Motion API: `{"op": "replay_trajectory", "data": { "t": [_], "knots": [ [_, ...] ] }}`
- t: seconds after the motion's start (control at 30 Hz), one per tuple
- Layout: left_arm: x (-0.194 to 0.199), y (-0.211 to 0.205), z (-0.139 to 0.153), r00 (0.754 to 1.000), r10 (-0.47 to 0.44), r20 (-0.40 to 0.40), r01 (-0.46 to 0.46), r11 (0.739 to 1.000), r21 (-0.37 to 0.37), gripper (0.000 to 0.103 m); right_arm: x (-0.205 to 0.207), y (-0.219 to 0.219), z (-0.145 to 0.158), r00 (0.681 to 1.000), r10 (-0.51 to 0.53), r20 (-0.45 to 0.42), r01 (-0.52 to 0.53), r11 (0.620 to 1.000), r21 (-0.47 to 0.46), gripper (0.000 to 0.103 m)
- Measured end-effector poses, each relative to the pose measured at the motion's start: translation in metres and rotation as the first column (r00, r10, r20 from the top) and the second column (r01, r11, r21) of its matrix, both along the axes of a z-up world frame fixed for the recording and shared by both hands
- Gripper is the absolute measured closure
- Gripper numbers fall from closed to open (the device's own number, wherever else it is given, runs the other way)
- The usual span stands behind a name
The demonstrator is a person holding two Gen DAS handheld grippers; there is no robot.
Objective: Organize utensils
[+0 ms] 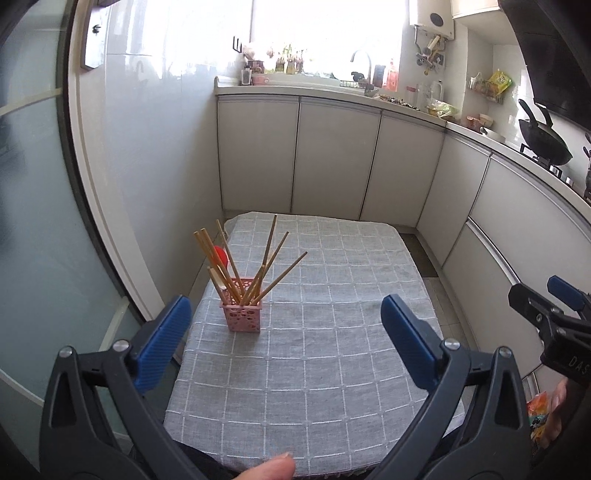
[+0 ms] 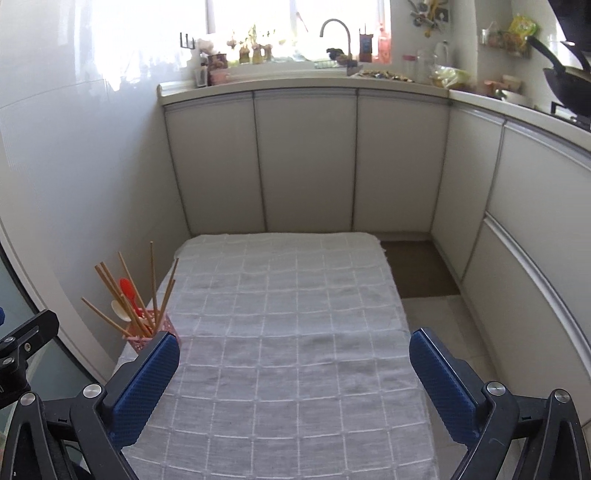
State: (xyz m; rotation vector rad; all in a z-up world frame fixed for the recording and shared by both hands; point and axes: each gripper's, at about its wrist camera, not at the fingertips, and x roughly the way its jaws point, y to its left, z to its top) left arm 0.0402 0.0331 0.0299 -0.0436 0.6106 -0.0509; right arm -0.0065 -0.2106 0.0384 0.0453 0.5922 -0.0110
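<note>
A pink perforated holder (image 1: 242, 314) stands near the left edge of a table with a grey checked cloth (image 1: 325, 332). It holds several wooden chopsticks (image 1: 271, 258), a red spoon (image 1: 221, 254) and a white spoon. It also shows in the right wrist view (image 2: 142, 334), partly behind my right gripper's left finger. My left gripper (image 1: 284, 338) is open and empty, above the near part of the table, a little short of the holder. My right gripper (image 2: 295, 376) is open and empty over the cloth (image 2: 288, 350); it also shows in the left wrist view (image 1: 546, 302).
White kitchen cabinets (image 1: 332, 158) wrap around the far and right sides. The counter carries a faucet (image 2: 336, 33), bottles and a black wok (image 1: 543, 136). A glass door (image 1: 33, 221) is at left. A brown mat (image 2: 417, 269) lies on the floor.
</note>
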Motion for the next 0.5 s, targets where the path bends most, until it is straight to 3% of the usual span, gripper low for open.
{"op": "replay_trajectory", "data": {
  "t": [0.5],
  "knots": [
    [-0.0041, -0.0097, 0.0012, 1.0, 0.005, 0.003, -0.005, 1.0, 0.011, 0.001, 0.0024, 0.0065, -0.0048, 1.0, 0.013, -0.017, -0.013, 1.0, -0.006, 0.001]
  ]
}}
